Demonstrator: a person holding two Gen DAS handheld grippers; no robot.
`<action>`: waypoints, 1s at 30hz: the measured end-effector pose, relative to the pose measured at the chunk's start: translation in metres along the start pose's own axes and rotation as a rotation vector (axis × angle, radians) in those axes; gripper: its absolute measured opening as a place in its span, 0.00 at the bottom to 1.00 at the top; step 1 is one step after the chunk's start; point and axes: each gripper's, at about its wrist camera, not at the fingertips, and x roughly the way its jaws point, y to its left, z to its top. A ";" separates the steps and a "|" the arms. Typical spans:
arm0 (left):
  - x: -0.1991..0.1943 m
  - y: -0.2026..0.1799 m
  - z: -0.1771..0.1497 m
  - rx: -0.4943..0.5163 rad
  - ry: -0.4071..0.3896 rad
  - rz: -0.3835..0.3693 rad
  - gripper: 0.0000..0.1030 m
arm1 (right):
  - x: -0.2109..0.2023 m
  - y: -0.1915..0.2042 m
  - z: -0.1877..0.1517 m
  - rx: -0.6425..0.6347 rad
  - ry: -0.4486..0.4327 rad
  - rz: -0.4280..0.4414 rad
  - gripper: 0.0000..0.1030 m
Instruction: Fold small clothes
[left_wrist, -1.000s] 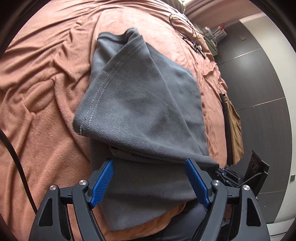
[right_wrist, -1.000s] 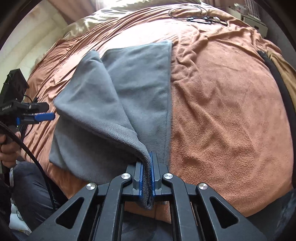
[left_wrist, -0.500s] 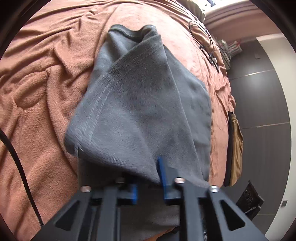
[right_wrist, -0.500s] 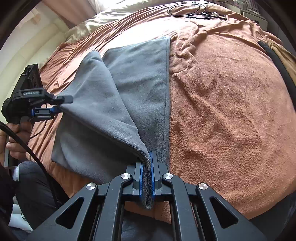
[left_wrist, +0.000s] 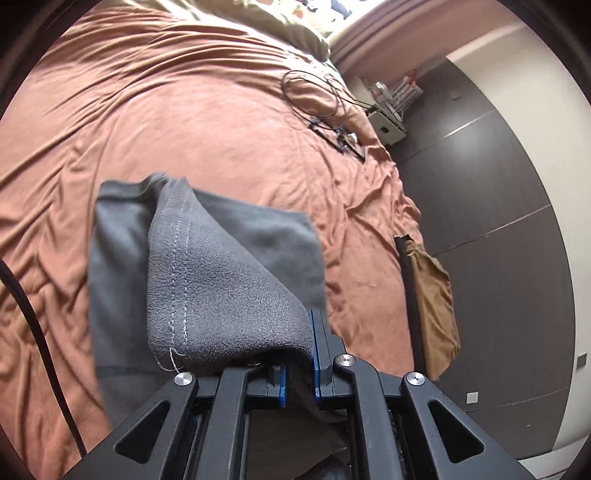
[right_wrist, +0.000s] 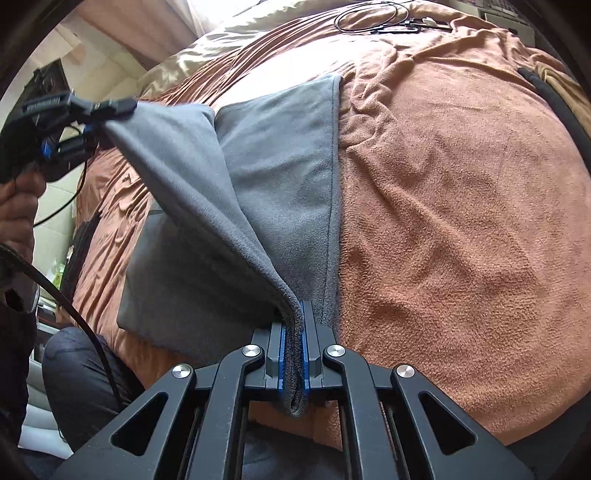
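The grey cloth (right_wrist: 280, 177) lies on the bed (right_wrist: 461, 184) with its long side running from near to far. The left tongs (left_wrist: 298, 363) are closing, pinching its near left corner and holding it up. The right tongs (right_wrist: 293, 363) are pressed tight on its near right corner.
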 end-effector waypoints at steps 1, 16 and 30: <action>0.005 -0.007 0.005 0.011 -0.001 0.005 0.09 | 0.001 -0.002 0.000 0.006 0.000 0.008 0.03; 0.080 -0.025 0.053 0.051 0.048 0.038 0.09 | 0.008 -0.019 0.001 0.029 -0.007 0.088 0.03; 0.127 -0.038 0.066 0.124 0.042 -0.012 0.61 | 0.007 -0.029 -0.005 0.040 -0.011 0.127 0.03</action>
